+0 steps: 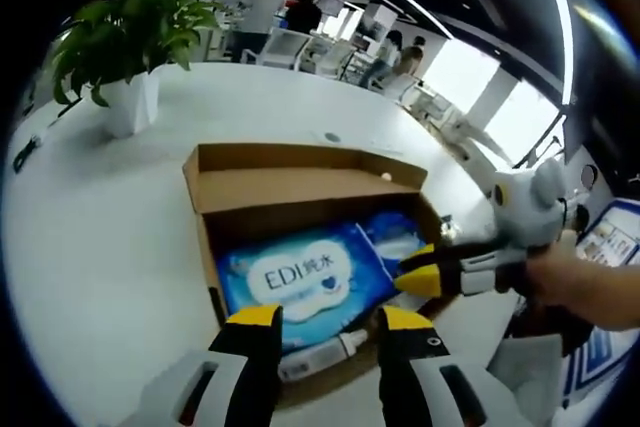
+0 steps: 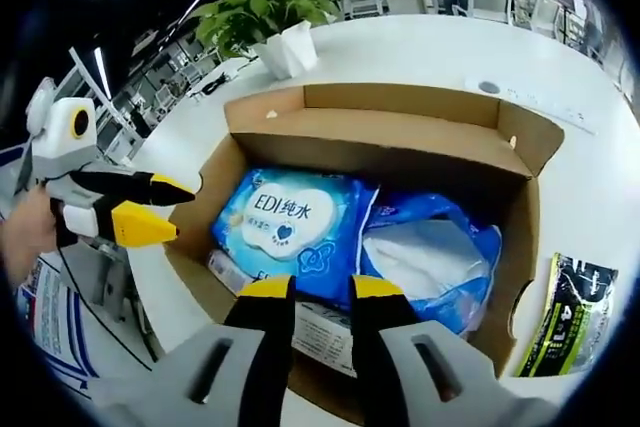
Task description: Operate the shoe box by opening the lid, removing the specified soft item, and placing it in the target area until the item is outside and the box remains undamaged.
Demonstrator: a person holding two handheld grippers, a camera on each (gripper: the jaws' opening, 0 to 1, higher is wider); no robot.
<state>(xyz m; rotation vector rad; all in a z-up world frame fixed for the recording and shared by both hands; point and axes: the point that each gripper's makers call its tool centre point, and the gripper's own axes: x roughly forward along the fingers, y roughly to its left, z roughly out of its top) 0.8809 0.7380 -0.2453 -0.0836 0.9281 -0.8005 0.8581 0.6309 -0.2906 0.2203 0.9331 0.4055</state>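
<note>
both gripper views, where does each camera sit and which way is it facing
Left gripper view: rides the left gripper, looking down into the open shoe box at the blue wipes pack; the right gripper and a hand enter from the right.
Right gripper view: rides the right gripper over the same box from its opposite side; the left gripper enters from the left.
Shared: box, pack, potted plant.

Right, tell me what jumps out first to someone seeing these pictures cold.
The open cardboard shoe box in the middle of the white table, lid flap folded back, draws the eye first. Inside lies a bright blue wipes pack, with a crumpled blue plastic bag beside it. Behind the box stands a green potted plant, and both yellow-tipped grippers hover at the box's near edge.
</note>
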